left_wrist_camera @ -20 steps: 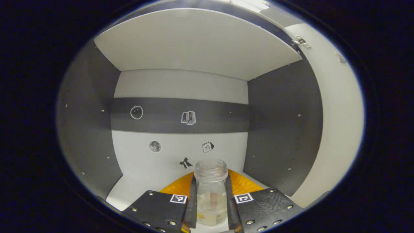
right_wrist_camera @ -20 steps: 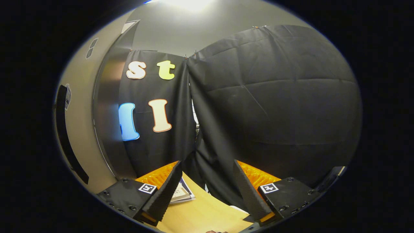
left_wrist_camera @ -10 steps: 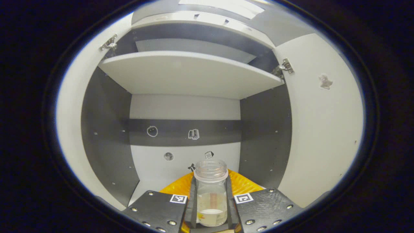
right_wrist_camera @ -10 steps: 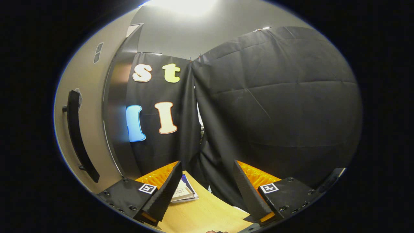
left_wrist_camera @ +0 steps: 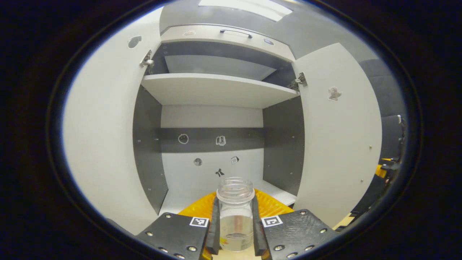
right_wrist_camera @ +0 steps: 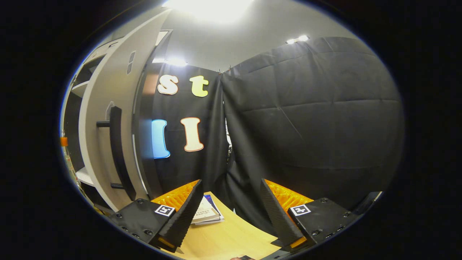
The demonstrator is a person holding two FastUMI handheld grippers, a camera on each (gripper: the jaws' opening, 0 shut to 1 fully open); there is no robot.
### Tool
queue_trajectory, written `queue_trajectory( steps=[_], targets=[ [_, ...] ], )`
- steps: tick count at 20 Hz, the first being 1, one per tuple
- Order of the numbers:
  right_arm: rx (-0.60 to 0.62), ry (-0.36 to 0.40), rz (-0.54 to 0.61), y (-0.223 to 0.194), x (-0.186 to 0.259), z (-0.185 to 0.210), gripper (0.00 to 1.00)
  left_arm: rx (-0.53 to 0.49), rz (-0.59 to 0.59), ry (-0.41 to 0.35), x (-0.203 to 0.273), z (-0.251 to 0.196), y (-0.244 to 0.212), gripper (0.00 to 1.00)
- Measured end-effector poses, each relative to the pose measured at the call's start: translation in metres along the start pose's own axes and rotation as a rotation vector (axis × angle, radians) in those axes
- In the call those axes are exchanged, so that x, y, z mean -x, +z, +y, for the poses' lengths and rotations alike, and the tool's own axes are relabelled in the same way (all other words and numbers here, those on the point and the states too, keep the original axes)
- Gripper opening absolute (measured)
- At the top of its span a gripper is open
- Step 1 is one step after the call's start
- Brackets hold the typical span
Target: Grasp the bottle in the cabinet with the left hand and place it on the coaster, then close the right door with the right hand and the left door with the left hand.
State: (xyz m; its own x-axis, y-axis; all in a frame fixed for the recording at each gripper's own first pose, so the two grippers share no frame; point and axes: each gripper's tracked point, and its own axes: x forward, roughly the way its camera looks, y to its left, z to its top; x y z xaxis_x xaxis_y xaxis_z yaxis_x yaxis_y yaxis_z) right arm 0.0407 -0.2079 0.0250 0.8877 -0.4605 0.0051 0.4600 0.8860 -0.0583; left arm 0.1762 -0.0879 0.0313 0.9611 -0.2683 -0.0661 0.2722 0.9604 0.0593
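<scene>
**Left gripper clamped, right gripper spread**

In the left gripper view, the left gripper (left_wrist_camera: 235, 231) points forward and level, its two fingers (left_wrist_camera: 215, 227) drawn in close and standing nearly parallel, each pressing a side of the bottle (left_wrist_camera: 235, 213) held upright between them. In the right gripper view, the right gripper (right_wrist_camera: 231, 216) is held level with its jaws spread wide, the fingers (right_wrist_camera: 186, 216) angled apart, with nothing between them. Far right in the left gripper view, a dark shape with an orange part may be the other gripper; too small to tell.
</scene>
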Motion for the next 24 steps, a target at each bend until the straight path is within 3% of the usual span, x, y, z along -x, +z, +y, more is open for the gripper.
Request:
queue_trajectory(
  steps=[6, 8, 9, 12, 13, 14, 15, 16, 17, 18, 24],
  targets=[
    [0.018, 0.016, 0.005, -0.005, 0.025, 0.010, 1.00, 0.062, 0.086, -0.033, 0.039, -0.014, -0.085, 0.46],
    [0.019, 0.024, 0.008, -0.009, 0.036, 0.013, 1.00, 0.076, 0.098, -0.046, 0.049, -0.020, -0.109, 0.30],
    [0.020, 0.030, 0.008, -0.011, 0.041, 0.015, 0.96, 0.081, 0.092, -0.054, 0.053, -0.023, -0.119, 0.38],
    [0.035, 0.042, -0.001, -0.009, 0.051, 0.020, 0.96, 0.066, 0.040, -0.094, 0.064, -0.039, -0.143, 0.44],
    [0.037, 0.049, 0.000, -0.009, 0.056, 0.021, 0.96, 0.051, 0.025, -0.106, 0.065, -0.044, -0.151, 0.38],
    [0.037, 0.050, -0.003, -0.007, 0.060, 0.021, 1.00, 0.041, 0.015, -0.120, 0.067, -0.049, -0.160, 0.38],
    [0.035, 0.048, -0.006, -0.004, 0.063, 0.020, 1.00, 0.042, 0.010, -0.140, 0.067, -0.056, -0.170, 0.46],
    [0.032, 0.045, -0.008, -0.002, 0.065, 0.020, 1.00, 0.053, 0.024, -0.154, 0.068, -0.062, -0.182, 0.38],
    [0.028, 0.043, -0.007, -0.003, 0.069, 0.019, 0.96, 0.063, 0.034, -0.166, 0.068, -0.067, -0.195, 0.46],
    [0.025, 0.041, -0.004, -0.003, 0.073, 0.019, 1.00, 0.071, 0.044, -0.174, 0.068, -0.072, -0.207, 0.29],
    [0.021, 0.017, -0.006, 0.003, 0.094, 0.007, 0.96, 0.114, 0.089, -0.240, 0.068, -0.104, -0.268, 0.37]
  ],
)
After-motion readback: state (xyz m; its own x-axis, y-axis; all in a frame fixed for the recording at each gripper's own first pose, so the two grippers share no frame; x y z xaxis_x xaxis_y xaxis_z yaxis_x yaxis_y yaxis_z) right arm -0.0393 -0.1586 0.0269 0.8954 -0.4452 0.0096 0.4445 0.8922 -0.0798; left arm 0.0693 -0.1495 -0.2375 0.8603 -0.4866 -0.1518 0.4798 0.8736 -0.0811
